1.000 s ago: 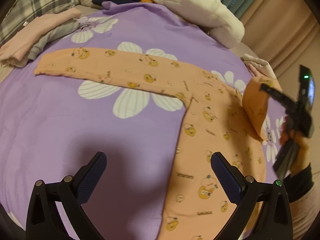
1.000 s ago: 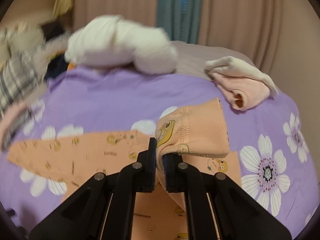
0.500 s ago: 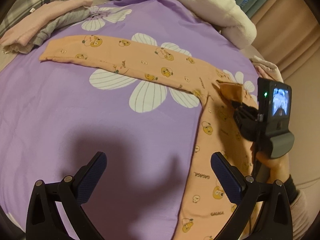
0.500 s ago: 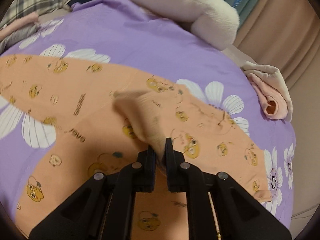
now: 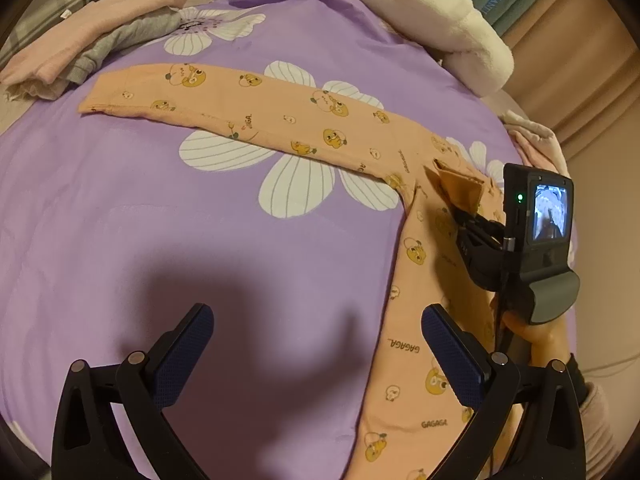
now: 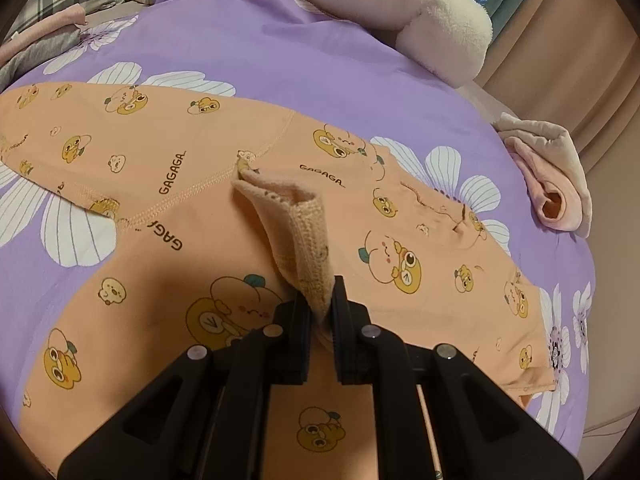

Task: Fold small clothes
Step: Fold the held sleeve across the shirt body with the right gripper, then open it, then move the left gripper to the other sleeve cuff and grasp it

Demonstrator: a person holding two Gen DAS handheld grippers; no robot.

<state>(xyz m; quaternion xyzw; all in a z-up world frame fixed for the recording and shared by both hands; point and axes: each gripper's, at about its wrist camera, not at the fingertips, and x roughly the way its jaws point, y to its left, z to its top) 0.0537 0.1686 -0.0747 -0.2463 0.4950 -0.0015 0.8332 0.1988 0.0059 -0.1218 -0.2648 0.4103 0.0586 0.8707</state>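
Carried across and lowered over the past second, the right tool point(image 6: 320, 300) now pinches a folded edge of the orange baby garment point(image 6: 168, 184) low over its middle on the purple bed cover point(image 5: 120, 208); the left tool point(image 5: 316, 344), jaws wide and empty, hovers nearer the long part stretching away leftward
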